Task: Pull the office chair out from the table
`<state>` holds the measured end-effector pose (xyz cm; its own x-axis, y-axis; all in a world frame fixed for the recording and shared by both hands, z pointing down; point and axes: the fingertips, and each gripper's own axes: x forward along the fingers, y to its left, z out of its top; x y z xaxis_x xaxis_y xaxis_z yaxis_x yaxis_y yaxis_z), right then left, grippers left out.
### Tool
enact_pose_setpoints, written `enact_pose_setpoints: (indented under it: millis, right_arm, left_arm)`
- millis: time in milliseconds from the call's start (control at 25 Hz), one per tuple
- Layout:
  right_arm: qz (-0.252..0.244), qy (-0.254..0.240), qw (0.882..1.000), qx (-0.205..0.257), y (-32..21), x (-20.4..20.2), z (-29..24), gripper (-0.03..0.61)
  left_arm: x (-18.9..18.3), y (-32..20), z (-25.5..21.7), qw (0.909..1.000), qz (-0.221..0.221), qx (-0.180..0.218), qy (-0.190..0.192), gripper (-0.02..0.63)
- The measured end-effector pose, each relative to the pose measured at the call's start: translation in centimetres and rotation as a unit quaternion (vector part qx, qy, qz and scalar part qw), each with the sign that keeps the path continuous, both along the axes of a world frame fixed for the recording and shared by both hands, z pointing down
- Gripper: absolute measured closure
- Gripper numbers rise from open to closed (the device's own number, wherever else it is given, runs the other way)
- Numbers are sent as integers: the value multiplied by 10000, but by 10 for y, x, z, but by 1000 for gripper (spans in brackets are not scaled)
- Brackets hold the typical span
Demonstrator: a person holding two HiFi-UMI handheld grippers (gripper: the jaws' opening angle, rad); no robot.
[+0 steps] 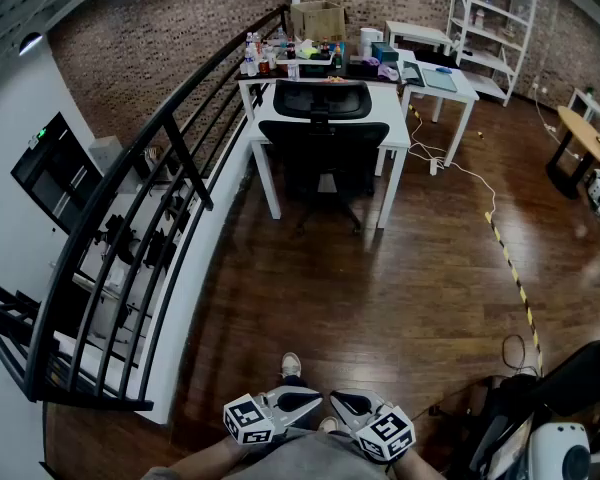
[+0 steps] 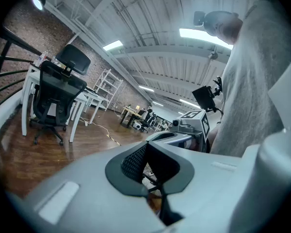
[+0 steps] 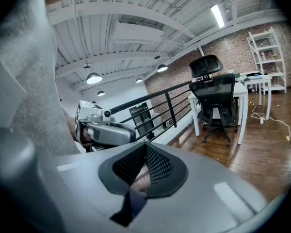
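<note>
Black office chair (image 1: 323,138) stands upright, tucked under the white table (image 1: 395,128), backrest facing the camera

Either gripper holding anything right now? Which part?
Nothing. Left gripper and right gripper are shut, empty; the office chair sits untouched at the table across the floor.

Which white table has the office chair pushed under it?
The white table beside the black railing, bottles on top: the office chair sits under it. The adjoining table at its right and the back table have none.
</note>
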<state>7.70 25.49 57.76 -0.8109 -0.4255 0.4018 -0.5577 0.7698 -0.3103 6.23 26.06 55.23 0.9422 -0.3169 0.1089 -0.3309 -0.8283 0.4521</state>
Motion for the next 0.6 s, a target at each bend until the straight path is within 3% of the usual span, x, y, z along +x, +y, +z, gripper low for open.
enact_pose_setpoints:
  millis: [600]
  right_arm:
    - [558,155,9977,341,-198,-53,-34,572]
  left_arm:
    - [-66,-193,-25,9993,258,250,132,611]
